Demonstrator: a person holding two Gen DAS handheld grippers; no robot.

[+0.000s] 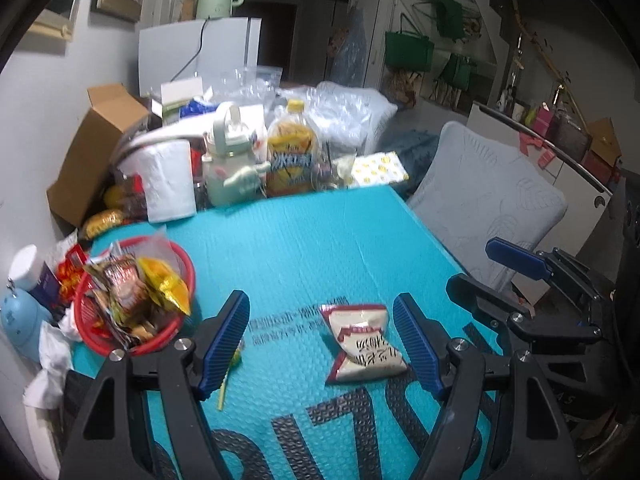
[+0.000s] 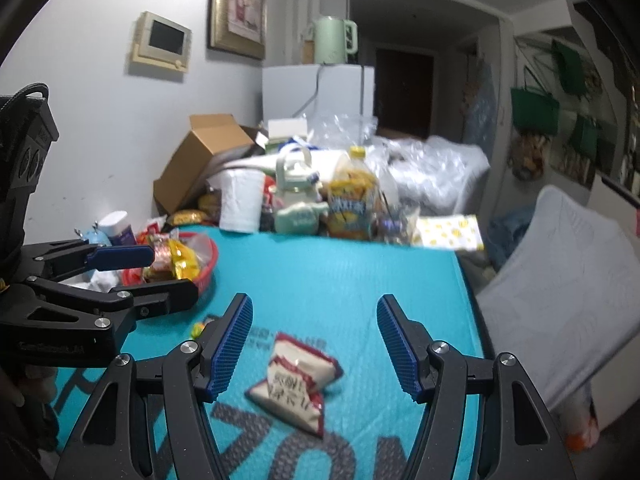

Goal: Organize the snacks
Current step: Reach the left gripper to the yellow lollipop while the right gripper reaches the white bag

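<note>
While the far end of the table is heaped with clutter, the near part is bare teal bubble-wrap mat (image 1: 320, 240), printed with large dark letters. Beyond it: a cardboard box (image 1: 100, 148), a paper towel roll (image 1: 170, 184), a yellow-labelled drink bottle (image 1: 290, 156).

Red mesh basket (image 1: 96, 340) sits at the mat's left edge, already full to the rim with crinkled wrappers, one bright yellow-gold packet (image 1: 166, 284) on top. More packets lie outside it against the wall. Judged: the basket is the collecting point, with little room left.

Left gripper (image 1: 320, 344) hangs over the mat, jaws wide apart, nothing between the pads. Right gripper (image 2: 316, 348) likewise spread, empty, a touch narrower.

Task item: one small red-and-white snack packet (image 1: 362, 344), lying flat on the mat, well apart from the basket, framed between the fingers of both grippers in their own views but touched by neither. It is pinched at the waist, puffy at the ends. Judged: very light, soft film, slippery, contents likely crushable. Best taken across the narrow twisted middle or by a sealed end seam, with a gentle close.

Smallest: a yellow-green stick item (image 1: 224, 384), possibly a lollipop, beside the left finger.
</note>
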